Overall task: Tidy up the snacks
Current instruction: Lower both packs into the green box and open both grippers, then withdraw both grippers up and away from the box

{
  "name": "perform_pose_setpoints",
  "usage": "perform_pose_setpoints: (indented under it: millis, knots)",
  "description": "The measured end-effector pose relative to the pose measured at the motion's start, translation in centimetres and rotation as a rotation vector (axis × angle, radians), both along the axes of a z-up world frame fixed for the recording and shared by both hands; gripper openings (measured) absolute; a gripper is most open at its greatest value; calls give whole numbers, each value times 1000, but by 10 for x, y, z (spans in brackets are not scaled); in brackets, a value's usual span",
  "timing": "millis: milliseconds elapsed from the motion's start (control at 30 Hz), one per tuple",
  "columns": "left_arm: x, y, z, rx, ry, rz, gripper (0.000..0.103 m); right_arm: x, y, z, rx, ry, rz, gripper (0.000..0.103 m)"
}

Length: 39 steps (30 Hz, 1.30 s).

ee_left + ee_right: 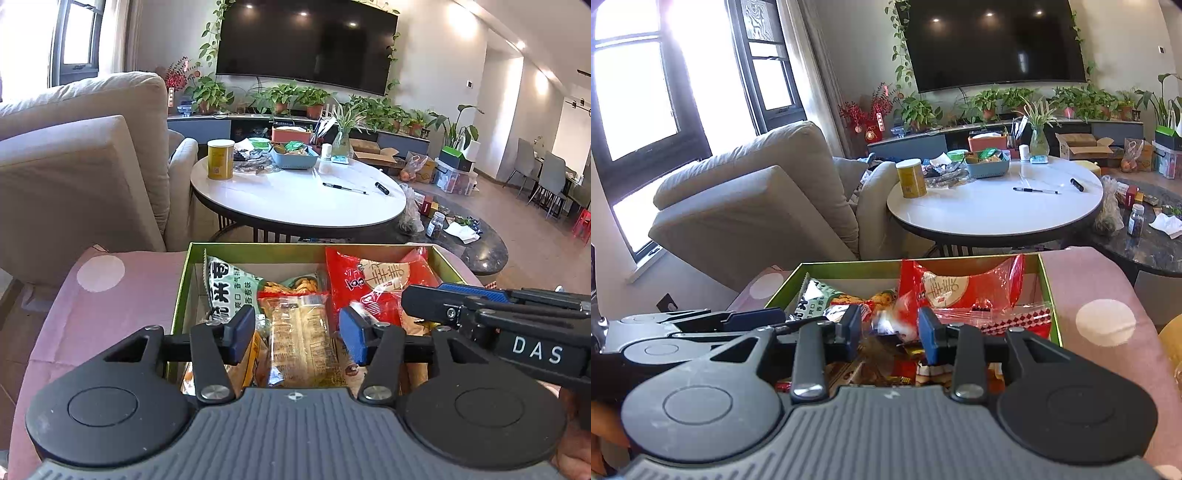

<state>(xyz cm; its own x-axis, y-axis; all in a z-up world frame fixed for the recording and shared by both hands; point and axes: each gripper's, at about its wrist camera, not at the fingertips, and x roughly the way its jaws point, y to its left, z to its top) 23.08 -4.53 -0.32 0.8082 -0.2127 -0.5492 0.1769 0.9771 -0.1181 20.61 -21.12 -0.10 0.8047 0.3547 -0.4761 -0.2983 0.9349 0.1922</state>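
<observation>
Much of the green cardboard box (181, 295) is buried under snack packets, so its floor barely shows, and both gripper bodies cut off its near edge. It sits on a pink cloth with pale dots (99, 280). At its left stands a green-and-white printed packet (225, 288), half hidden behind the left gripper (297, 334), whose fingers stand a little apart astride a clear wrapped biscuit pack (299, 332); no pad clearly presses on it. Further right, a red packet with a round label (354, 280) leans on the far wall. The right gripper (889, 330) is closed narrow on a small red-and-white wrapper (897, 326), blurred beyond reading. Behind sit a beige sofa (92, 155), then a round white table (295, 199) with a yellow canister (221, 159) and a black pen (345, 188).
</observation>
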Motion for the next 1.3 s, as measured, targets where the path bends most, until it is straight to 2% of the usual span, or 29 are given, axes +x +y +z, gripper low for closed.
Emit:
perform_pose_setpoints:
  millis: [233,333,500,600,1300]
  knots:
    - [-13,3,5,0,-15,5,50,-5,-5,4,10,-3,-9,56]
    - [-21,5,7,-2,-21,8,55,-8,-8,5,13,1,-12,56]
    - [-36,8,10,0,-30,6,57,-18,-9,6,13,0,-8,57]
    - [-45,10,11,3,-33,6,61,-23,-9,6,10,-2,-7,59]
    - [-121,21,13,24,-46,-16,68,-72,-9,3,-3,5,15,59]
